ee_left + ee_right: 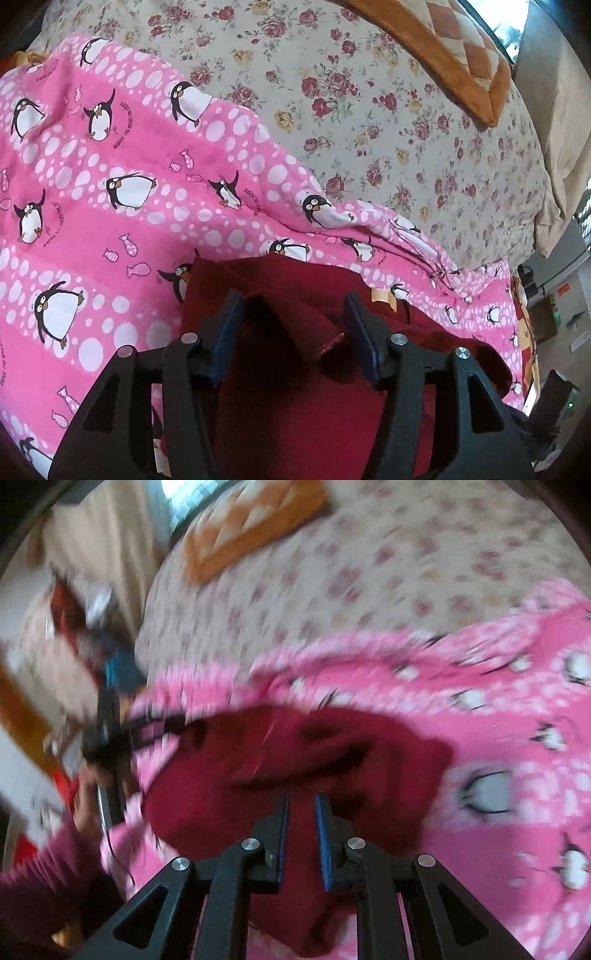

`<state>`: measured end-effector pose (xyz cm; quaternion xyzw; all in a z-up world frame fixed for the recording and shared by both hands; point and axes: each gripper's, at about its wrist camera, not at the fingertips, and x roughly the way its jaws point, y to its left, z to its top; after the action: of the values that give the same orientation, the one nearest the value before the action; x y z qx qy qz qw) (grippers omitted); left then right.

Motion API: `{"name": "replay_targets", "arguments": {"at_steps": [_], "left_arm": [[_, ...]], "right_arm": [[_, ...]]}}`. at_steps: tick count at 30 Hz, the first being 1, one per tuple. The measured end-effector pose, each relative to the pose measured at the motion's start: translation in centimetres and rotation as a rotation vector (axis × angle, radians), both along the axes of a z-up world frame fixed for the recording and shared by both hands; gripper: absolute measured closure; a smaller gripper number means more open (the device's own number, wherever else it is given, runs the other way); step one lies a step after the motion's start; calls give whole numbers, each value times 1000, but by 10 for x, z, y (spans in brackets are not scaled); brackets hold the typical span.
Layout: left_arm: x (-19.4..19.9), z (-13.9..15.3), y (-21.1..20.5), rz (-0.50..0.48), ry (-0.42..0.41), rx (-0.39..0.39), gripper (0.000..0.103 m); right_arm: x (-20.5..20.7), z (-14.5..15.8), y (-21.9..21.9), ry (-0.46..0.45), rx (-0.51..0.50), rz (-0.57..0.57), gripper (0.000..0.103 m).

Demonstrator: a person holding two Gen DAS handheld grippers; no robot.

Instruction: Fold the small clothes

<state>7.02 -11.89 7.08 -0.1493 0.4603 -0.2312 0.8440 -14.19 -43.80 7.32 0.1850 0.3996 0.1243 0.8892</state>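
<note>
Basically a dark red garment (pixel 295 387) lies bunched on a pink penguin-print blanket (pixel 92 177), which covers a bed with a floral sheet (pixel 388 122); an orange quilted pillow (pixel 454 48) sits at the far end. The left gripper (pixel 293 321) stands over the near part of the red cloth with jaws spread wide, a raised fold of fabric between the blue pads, nothing pinched yet. The right gripper (pixel 301 834) hovers above the same garment (pixel 295 760) from the other side, jaws parted by a narrow gap; no cloth looks caught, though the right wrist view is heavily motion-blurred, so that's a judgement. The other gripper (pixel 107 716) and the person's hand (pixel 88 797) show at the left of that view, smeared. Likely step: getting hold of the garment to spread or fold it. To do it well, I'd say close the left pads on a single edge or corner, not the thick bunched ridge, so layers don't drag together. The right should take a matching edge well apart from the left, then lift with even tension. Risk: catching the pink blanket underneath along with the red cloth.
</note>
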Motion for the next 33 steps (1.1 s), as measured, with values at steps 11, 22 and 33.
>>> {"name": "replay_targets", "arguments": {"at_steps": [11,22,33], "left_arm": [[-23,19,12,-70,5,31,31],[-97,-4,20,-198,33,149,31],[-115,-25,41,-119,92,110,31]], "right_arm": [[111,-45,-29,199,-50,-154,90],[-33,-1,-40,43,14,-146,57],[-61,-30,6,56,-63,-17,96]]}}
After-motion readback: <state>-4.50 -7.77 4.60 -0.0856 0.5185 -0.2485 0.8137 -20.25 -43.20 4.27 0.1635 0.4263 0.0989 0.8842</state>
